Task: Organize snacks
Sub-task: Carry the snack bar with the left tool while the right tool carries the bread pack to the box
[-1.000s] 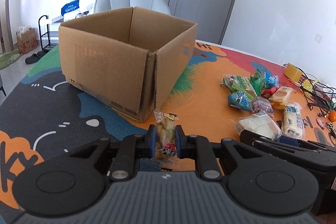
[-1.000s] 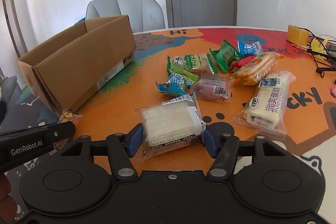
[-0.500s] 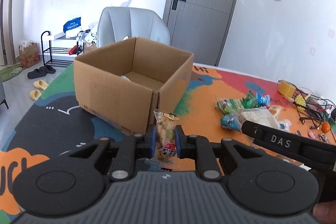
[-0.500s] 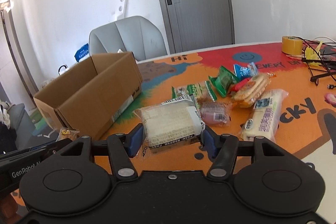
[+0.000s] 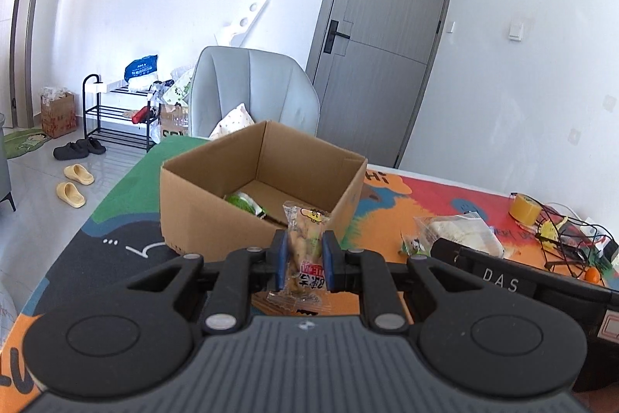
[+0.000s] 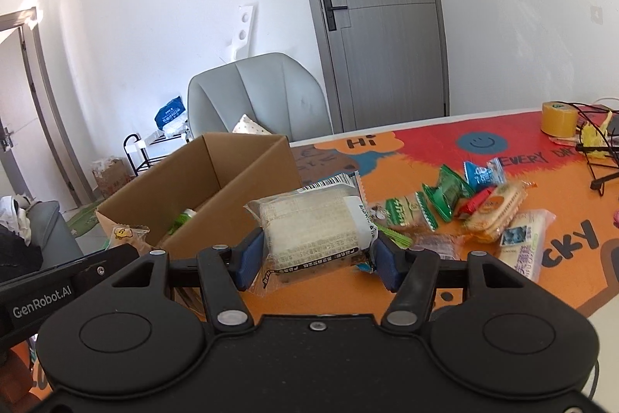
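My left gripper [image 5: 304, 260] is shut on a small clear snack packet [image 5: 305, 250] with a yellow cartoon figure, held upright in the air in front of the open cardboard box [image 5: 216, 215]. A green packet [image 5: 243, 202] lies inside the box. My right gripper [image 6: 317, 258] is shut on a wide white wrapped cake [image 6: 313, 227], lifted off the table beside the cardboard box [image 6: 232, 204]. The left gripper's packet [image 6: 123, 233] shows at the left of the right wrist view. The white cake [image 5: 460, 233] shows to the right in the left wrist view.
Several loose snack packets [image 6: 483, 208] lie on the colourful table mat [image 6: 387, 157] right of the box. A yellow tape roll [image 6: 559, 119] and a wire stand with cables [image 6: 603, 157] sit at the far right. A grey chair [image 5: 255, 91] stands behind the box.
Both grippers have risen with their packets, so the box now sits lower in view and its inside shows. Neither grip has changed.
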A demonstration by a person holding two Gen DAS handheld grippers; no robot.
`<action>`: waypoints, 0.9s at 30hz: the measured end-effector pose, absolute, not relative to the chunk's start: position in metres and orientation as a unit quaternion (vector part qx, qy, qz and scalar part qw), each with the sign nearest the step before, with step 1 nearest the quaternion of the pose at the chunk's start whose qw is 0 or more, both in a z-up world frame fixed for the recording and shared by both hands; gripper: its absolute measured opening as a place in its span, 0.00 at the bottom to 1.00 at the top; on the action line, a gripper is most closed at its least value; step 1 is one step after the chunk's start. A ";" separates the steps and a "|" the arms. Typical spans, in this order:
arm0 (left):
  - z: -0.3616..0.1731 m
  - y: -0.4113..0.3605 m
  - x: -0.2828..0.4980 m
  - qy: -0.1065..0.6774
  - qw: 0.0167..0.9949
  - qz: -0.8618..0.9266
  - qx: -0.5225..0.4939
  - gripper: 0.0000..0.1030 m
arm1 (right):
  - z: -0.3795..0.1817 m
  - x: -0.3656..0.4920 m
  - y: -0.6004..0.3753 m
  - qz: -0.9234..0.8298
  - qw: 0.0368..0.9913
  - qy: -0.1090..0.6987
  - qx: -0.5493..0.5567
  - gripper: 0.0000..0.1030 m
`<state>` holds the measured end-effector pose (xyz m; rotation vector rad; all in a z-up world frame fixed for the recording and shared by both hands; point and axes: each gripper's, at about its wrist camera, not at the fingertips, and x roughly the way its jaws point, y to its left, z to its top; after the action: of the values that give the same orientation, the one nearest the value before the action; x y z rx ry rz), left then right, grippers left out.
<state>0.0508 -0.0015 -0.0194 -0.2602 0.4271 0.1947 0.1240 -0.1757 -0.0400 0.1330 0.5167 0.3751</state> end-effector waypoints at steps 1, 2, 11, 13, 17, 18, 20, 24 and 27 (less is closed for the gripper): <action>-0.018 0.000 0.052 0.208 0.965 0.098 -0.129 0.17 | -0.039 0.125 -0.175 0.186 0.948 0.252 0.065 0.57; -0.016 0.003 0.053 0.204 0.965 0.100 -0.129 0.17 | -0.037 0.126 -0.173 0.187 0.948 0.250 0.065 0.57; -0.005 0.028 0.077 0.197 0.966 0.115 -0.118 0.17 | -0.028 0.141 -0.155 0.203 0.948 0.237 0.067 0.57; -0.005 0.035 0.084 0.197 0.965 0.121 -0.120 0.17 | -0.027 0.145 -0.151 0.207 0.947 0.236 0.069 0.57; -0.005 0.046 0.099 0.202 0.963 0.127 -0.126 0.17 | -0.025 0.155 -0.140 0.210 0.947 0.235 0.070 0.57; -0.005 0.048 0.103 0.203 0.962 0.128 -0.127 0.17 | -0.025 0.158 -0.137 0.211 0.946 0.235 0.070 0.57; -0.006 0.053 0.109 0.204 0.962 0.132 -0.128 0.17 | -0.023 0.163 -0.132 0.212 0.946 0.234 0.071 0.57; -0.008 0.061 0.123 0.208 0.959 0.146 -0.127 0.17 | -0.020 0.171 -0.121 0.215 0.946 0.233 0.071 0.57; -0.013 0.069 0.130 0.221 0.955 0.147 -0.133 0.21 | -0.021 0.176 -0.112 0.218 0.945 0.234 0.072 0.57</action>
<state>0.1303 0.0694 -0.0131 -0.2703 0.4497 0.2984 0.1761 -0.1125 -0.0213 0.1461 0.4763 0.4438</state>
